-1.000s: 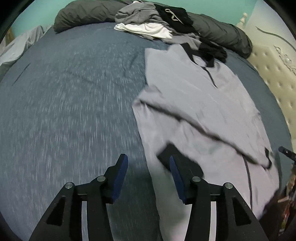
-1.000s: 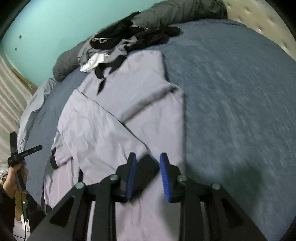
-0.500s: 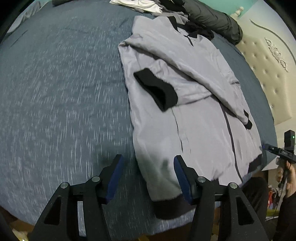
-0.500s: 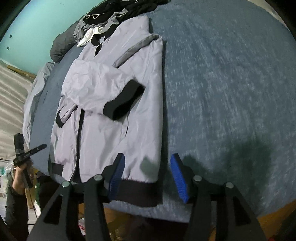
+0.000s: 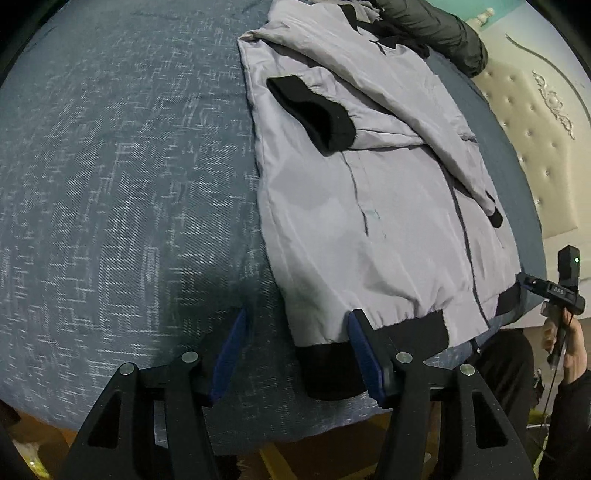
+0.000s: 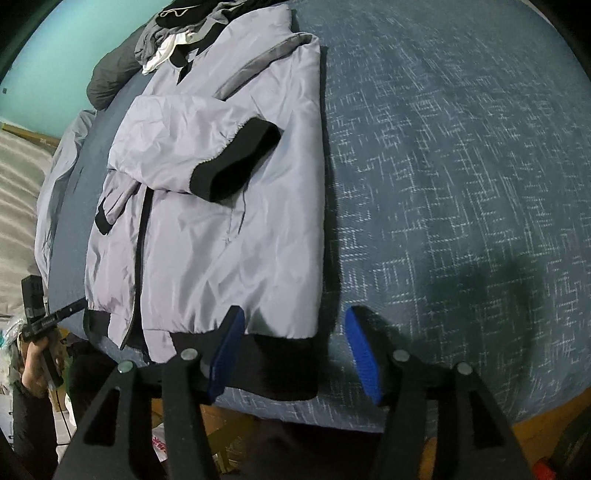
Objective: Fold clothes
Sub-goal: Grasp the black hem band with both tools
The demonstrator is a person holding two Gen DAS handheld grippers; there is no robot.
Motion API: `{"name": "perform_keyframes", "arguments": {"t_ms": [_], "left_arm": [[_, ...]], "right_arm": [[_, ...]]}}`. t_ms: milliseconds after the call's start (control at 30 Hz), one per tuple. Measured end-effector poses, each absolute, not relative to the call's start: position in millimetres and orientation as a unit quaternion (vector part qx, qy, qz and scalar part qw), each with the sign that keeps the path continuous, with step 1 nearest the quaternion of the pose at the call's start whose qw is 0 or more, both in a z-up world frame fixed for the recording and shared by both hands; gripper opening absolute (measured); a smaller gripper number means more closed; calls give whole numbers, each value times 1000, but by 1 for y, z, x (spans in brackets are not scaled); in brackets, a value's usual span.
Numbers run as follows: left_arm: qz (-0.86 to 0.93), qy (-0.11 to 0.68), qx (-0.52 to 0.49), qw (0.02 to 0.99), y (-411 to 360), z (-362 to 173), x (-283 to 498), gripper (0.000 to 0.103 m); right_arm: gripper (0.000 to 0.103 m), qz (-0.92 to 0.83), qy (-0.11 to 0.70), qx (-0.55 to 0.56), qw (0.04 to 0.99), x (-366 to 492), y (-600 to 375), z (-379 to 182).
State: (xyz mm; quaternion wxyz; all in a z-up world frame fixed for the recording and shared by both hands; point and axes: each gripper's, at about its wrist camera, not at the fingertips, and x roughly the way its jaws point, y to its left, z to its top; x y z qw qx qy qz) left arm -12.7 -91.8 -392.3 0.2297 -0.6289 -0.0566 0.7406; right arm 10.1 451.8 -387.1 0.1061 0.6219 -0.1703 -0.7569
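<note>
Grey jacket (image 5: 369, 221), sleeves folded in; both claws (image 5: 297, 354) (image 6: 291, 347) apart, right opening, over black hem (image 6: 280, 365) corners. Next, likely: pinch hem, fold far.

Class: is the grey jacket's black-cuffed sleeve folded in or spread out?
Folded in: the sleeve lies across the jacket front, with its cuff on top.

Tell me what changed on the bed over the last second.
Both tongs let go of the black cuffs, leaving the sleeves folded across the grey jacket, and drew back to its black hem; the right tongs are opening. The jacket stayed flat, the clothes pile untouched.
</note>
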Motion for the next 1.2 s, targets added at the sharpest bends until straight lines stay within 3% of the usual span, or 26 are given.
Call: {"name": "perform_keyframes", "arguments": {"t_ms": [500,567,833,967,1033,1200], "left_arm": [[721,-98,-638,253,-85,-409,-3,59],[719,-95,-638,258,-81,-410,-2,51],[734,-89,-627,246,-75,-409,3,32],[746,-89,-614,241,-76,-398,7,20],[752,-82,-605,248,-75,-388,9,17],[771,-55,-580,257,-72,-359,14,15]], "right_arm": [[58,-754,-172,624,112,15,450,-390],[58,-754,-172,623,114,16,450,-390],[58,-754,-178,620,120,17,448,-391],[37,-759,-165,616,132,17,437,-390],[21,-765,-153,612,135,17,434,-386],[12,-777,-149,592,151,23,427,-366]]}}
